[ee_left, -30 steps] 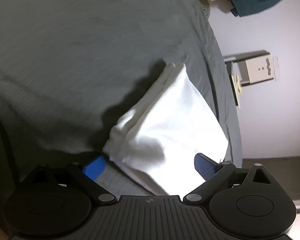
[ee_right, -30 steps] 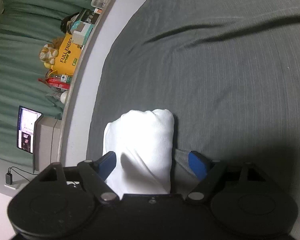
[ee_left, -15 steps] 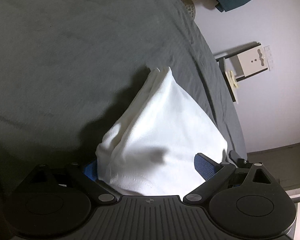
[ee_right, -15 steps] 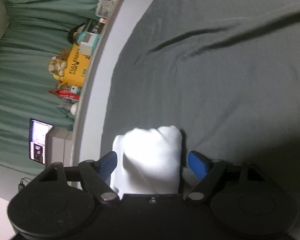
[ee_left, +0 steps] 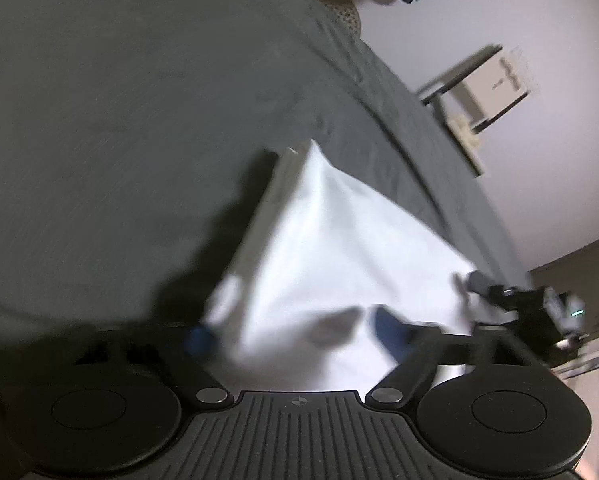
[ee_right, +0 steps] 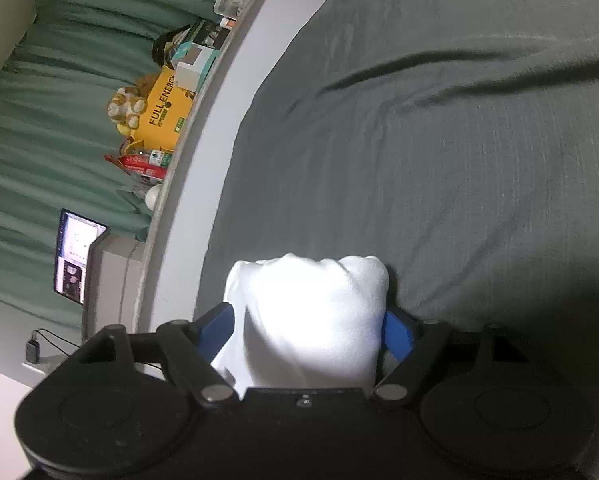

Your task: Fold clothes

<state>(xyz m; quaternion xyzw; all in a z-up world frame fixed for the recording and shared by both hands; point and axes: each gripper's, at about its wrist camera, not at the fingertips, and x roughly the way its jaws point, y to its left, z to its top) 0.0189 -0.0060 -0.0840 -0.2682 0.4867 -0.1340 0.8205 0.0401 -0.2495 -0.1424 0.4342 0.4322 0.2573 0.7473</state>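
A folded white garment (ee_left: 339, 248) lies on the grey bed (ee_left: 119, 120), its near end raised off the sheet. My left gripper (ee_left: 295, 338) is closing on that end: one blue pad (ee_left: 199, 338) is tucked under the cloth edge and the other rests on top, still well apart. In the right wrist view the garment (ee_right: 311, 312) bulges up between the fingers of my right gripper (ee_right: 305, 330). It fills the wide gap, and both blue pads (ee_right: 397, 332) flank it. The right gripper's black body (ee_left: 531, 312) shows past the cloth's far corner.
The bed (ee_right: 459, 160) has creases toward its far side. Along its edge runs a pale ledge (ee_right: 203, 160) with a yellow box (ee_right: 163, 112) and small items. A lit laptop (ee_right: 75, 256) and green curtain (ee_right: 39, 140) stand beyond. A small white shelf (ee_left: 491, 84) hangs on the wall.
My left gripper rose and rolled, its pads came closer together around the garment's near end, which lifted. The white bundle slid deeper between the right gripper's fingers, filling the gap.
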